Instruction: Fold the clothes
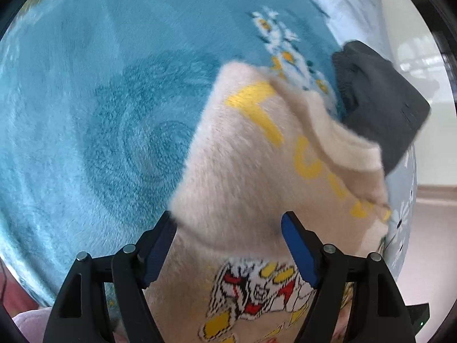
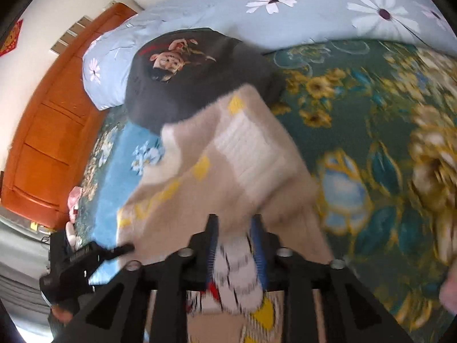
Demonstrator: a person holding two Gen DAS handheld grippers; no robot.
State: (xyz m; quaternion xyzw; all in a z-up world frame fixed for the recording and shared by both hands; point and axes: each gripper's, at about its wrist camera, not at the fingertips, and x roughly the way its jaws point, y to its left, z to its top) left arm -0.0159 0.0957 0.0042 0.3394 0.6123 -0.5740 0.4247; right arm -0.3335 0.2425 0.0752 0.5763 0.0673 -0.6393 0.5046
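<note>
Left wrist view: left tongs (image 1: 228, 245) stand wide apart, blue pads w/ nothing pinched; the beige sweater (image 1: 242, 165) lies under and between the fingers, but pads look clear of the cloth. Sweater is fuzzy, w/ yellow lettering and a red/white/yellow cartoon print near the bottom of frame, its upper edge folded over. It rests on a teal plush blanket (image 1: 100, 100) w/ swirl pattern. A dark grey garment (image 1: 380, 100) sits just beyond the sweater's far corner, touching or overlapping it, can't tell which. Right wrist view: right tongs (image 2: 235, 237) are narrowly parted w/ a bunch of the beige sweater (image 2: 228, 171) between the pads; blur hides whether they press on it, so grip can't be told. Sweater hangs from here toward the dark grey garment (image 2: 200, 85), which carries a printed picture and lies on the bed, part over a light blue daisy-print duvet (image 2: 285, 14). Green floral blanket (image 2: 371, 143) to the right. Left tongs (image 2: 85, 257) at lower left, beside the sweater's edge. Orange wooden door (image 2: 51, 128) far left.
</note>
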